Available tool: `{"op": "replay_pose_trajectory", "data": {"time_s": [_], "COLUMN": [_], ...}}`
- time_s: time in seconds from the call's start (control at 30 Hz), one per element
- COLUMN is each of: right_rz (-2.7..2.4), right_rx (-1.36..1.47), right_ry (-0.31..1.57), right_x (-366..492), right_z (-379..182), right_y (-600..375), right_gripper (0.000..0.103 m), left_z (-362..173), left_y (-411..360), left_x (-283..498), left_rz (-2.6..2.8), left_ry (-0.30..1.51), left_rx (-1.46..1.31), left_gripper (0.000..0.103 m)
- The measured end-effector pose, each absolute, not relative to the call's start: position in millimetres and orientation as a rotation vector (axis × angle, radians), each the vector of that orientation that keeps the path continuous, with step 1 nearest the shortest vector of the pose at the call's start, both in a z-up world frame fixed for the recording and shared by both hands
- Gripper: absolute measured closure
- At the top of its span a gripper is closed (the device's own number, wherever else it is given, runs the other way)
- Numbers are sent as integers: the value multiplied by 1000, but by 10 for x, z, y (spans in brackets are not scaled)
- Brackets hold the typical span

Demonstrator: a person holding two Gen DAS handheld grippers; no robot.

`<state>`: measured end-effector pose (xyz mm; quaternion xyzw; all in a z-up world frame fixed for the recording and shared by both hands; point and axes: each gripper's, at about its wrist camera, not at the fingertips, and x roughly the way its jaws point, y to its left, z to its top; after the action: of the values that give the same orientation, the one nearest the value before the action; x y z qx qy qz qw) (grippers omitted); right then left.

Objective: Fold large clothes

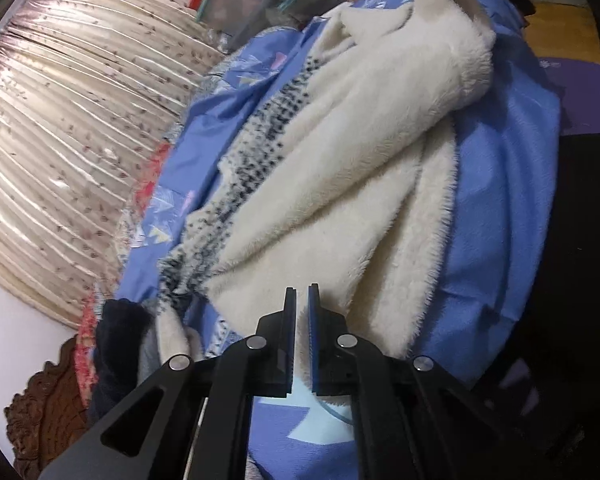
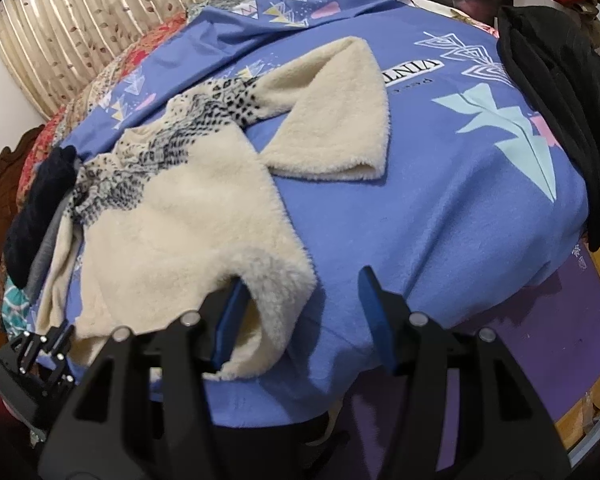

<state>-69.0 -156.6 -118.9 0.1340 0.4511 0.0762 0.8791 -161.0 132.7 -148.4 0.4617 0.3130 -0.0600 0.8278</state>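
A cream fleece sweater (image 2: 172,220) with a black-and-white patterned yoke lies spread on a blue printed bedsheet (image 2: 420,200), one sleeve (image 2: 332,120) folded out to the right. My right gripper (image 2: 300,276) stands open at the sweater's near corner. That corner drapes over its left finger (image 2: 230,320), while the right finger (image 2: 374,312) is clear of the fabric. In the left wrist view the sweater (image 1: 340,160) runs away from my left gripper (image 1: 302,290), whose jaws are nearly together with nothing seen between them. The left gripper (image 2: 40,352) sits by the sweater's far hem corner.
A dark navy garment (image 2: 36,208) lies by the sweater's collar end. Black clothing (image 2: 560,120) is piled at the bed's right edge. A beige pleated curtain (image 1: 60,120) and a carved wooden headboard (image 1: 40,412) border the bed. A purple mat (image 2: 560,340) lies below the bed's edge.
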Motion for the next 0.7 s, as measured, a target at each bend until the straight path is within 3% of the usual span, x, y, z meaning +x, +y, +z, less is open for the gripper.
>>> {"op": "replay_pose_trajectory", "data": {"time_s": [0.13, 0.23, 0.33, 0.4, 0.5, 0.7], "right_rz": [180, 172, 175, 175, 176, 180], "right_rx": [311, 341, 344, 337, 339, 336], "right_ry": [929, 921, 927, 928, 932, 933], "right_x": [-708, -718, -709, -709, -708, -708], "right_z": [-1176, -1179, -1190, -1197, -1216, -1238], "right_y": [-1602, -1643, -1643, -1636, -1618, -1565], "right_gripper": [48, 41, 41, 41, 41, 41], "left_z": [-1488, -1546, -1586, -1571, -1560, -1644], "left_y": [1298, 1301, 1302, 1309, 1296, 1346], "left_x": [-1678, -1714, -1705, -1723, -1749, -1622], "left_rz": [-182, -200, -196, -210, -224, -226], "left_ry": [678, 686, 689, 679, 663, 709], "left_rx": [968, 974, 972, 961, 952, 932], "left_gripper": [73, 66, 49, 31, 14, 12]}}
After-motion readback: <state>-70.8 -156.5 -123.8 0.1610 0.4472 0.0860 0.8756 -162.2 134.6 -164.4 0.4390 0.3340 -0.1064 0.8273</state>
